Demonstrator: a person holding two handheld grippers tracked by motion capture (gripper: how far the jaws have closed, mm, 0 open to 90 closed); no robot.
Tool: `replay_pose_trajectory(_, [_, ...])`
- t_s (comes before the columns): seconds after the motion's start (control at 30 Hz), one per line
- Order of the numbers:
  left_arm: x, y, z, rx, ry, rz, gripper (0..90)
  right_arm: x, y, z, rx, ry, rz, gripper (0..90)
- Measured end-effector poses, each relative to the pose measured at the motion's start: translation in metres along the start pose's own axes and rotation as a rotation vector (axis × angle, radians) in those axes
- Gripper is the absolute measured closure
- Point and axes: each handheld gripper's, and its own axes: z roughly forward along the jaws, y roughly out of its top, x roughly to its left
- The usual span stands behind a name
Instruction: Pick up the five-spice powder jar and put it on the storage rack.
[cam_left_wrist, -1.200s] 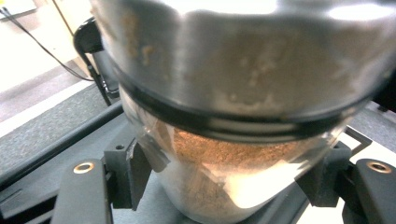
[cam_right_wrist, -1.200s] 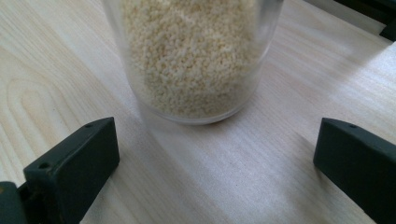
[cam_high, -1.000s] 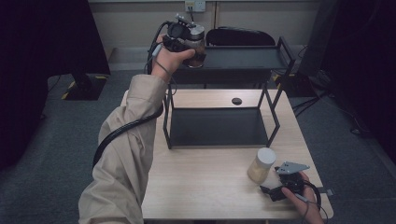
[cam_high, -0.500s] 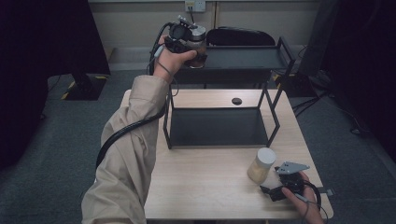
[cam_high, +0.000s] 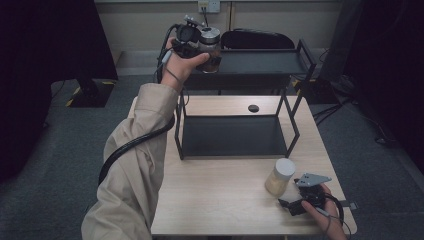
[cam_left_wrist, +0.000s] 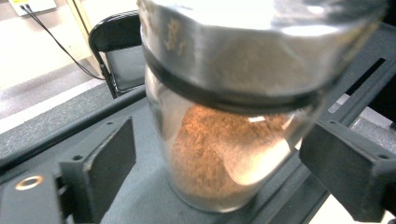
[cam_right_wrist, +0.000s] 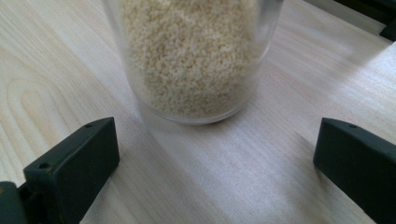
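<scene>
Dark metal shelving (cam_high: 235, 142) stands on the wooden table (cam_high: 210, 200). On its top tier, the left gripper (cam_high: 196, 47) has just been opening; its jaws now stand clear on either side of the jar of brown powder (cam_left_wrist: 219, 140), apparently set down. Near the table's front edge, the right gripper (cam_high: 295, 204) waits, jaws spread, just short of the jar of pale grains (cam_right_wrist: 196, 60).

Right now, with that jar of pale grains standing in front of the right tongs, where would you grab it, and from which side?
Grip the jar of pale grains around its straight round wall, below the white lid, coming in level from the person's side. It stands upright on the table, and the right tongs already face it with open jaws wider than the jar, so probably a short push forward and a squeeze would do.
</scene>
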Motion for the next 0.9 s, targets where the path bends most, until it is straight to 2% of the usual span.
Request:
replay_pose_trajectory(0.17, [-0.006,-0.007,-0.006,-0.023,0.002,-0.006,3.1,0.0,0.0,0.0,0.0,0.0,0.0,0.0])
replay_pose_trajectory(0.27, [-0.007,-0.013,-0.008,-0.042,-0.018,0.003,1.2,0.0,0.0,0.0,0.0,0.0,0.0,0.0])
replay_pose_trajectory(0.73, [-0.016,-0.04,-0.022,-0.08,-0.063,-0.007,1.4,0.0,0.0,0.0,-0.001,-0.001,-0.001,0.0])
replay_pose_trajectory(0.9, [-0.018,-0.048,-0.025,-0.087,-0.065,-0.009,1.5,0.001,0.0,0.0,-0.001,-0.003,0.0,0.0])
